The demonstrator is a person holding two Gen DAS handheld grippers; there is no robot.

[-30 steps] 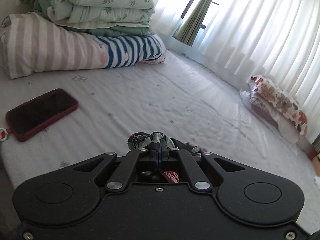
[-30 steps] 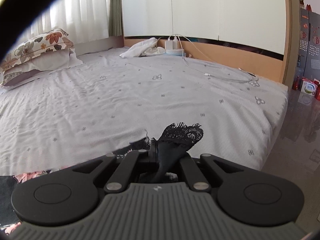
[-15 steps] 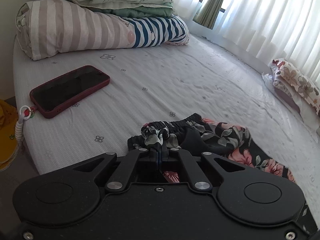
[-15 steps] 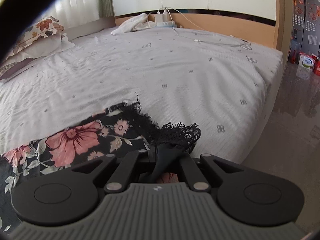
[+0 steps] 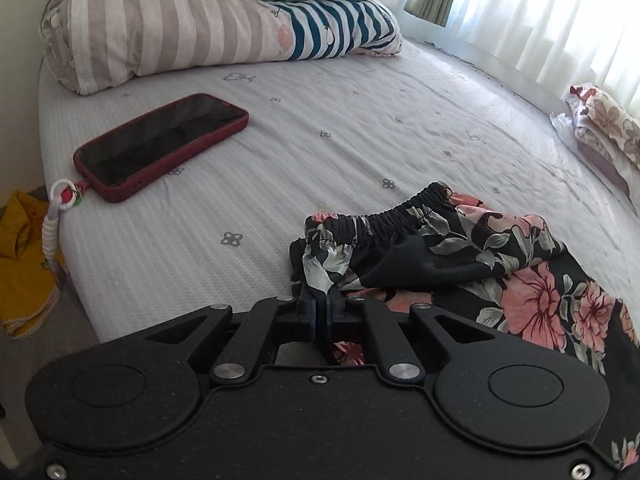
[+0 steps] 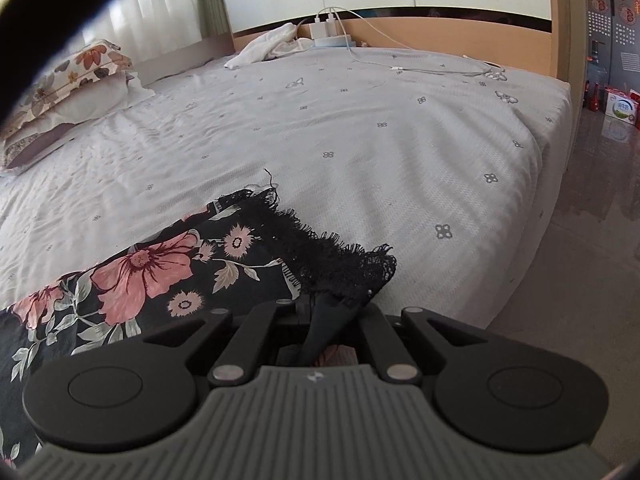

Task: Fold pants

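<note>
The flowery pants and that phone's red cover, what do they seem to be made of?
The pants look like thin, smooth woven cloth with a printed flower pattern: they drape and crumple softly. Their hem trim looks like black lace, see-through and frayed. The phone case seems matte rubbery plastic or silicone, dull with rounded edges; I cannot say which.

The left hand-held gripper [image 5: 320, 312] pinches the flowery pants [image 5: 460, 256] at the stretchy top. They lie on the bed [image 5: 360, 128], near a red phone [image 5: 160, 146].
</note>
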